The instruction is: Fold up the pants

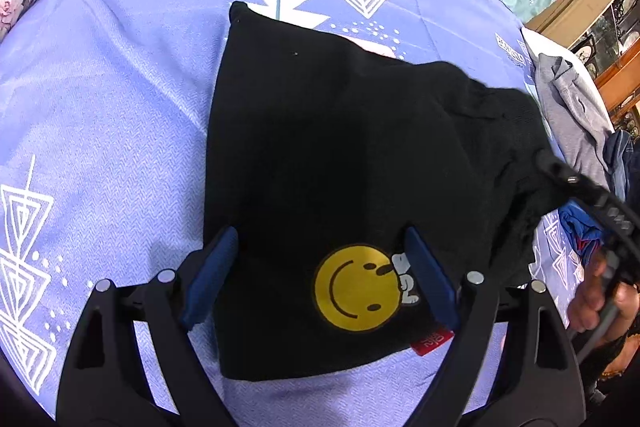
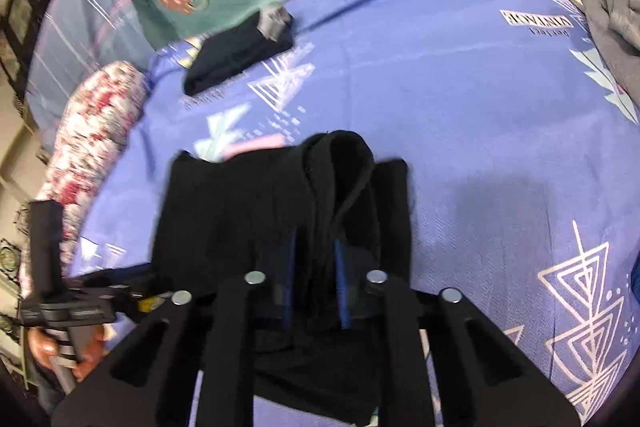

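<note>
Black pants (image 1: 320, 155) flat on the purple bedsheet (image 1: 112, 131), long axis running 6 to 12 o'clock from the left claw (image 1: 320, 283). Left claw released, straddling the near hem. Right claw (image 2: 316, 283) clenched on a raised fold at 3 o'clock (the nearer hand for folding across).

Both wrist views close, downward, sharing pants (image 1: 320, 155).
</note>
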The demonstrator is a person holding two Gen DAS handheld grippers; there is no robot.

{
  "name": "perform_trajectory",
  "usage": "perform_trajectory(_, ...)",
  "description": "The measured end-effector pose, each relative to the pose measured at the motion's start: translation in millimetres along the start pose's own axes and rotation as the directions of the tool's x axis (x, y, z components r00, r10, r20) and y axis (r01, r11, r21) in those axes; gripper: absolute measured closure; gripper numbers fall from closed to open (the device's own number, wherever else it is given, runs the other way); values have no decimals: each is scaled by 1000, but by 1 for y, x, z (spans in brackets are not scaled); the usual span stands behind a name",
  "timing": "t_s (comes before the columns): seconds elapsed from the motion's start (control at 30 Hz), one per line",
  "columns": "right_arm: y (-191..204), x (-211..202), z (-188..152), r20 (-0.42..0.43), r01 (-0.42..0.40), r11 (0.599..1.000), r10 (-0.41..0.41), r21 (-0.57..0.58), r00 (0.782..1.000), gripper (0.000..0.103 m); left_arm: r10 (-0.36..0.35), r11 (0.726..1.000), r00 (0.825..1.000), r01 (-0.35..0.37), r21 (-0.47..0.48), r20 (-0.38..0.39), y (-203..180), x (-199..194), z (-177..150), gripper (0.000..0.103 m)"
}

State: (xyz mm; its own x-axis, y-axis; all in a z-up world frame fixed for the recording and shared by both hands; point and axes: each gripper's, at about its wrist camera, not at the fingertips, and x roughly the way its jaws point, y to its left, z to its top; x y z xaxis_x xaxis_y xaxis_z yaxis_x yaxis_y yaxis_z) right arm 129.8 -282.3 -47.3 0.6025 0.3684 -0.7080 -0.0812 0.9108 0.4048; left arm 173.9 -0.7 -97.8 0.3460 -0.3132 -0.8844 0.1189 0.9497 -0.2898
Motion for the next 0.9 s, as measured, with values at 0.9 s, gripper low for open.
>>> perform_trajectory(0.9,-25,-33,-2,64,31,1000,-31,-1,998,59,41,999,997,-40,-6,58,17,-26,29,16)
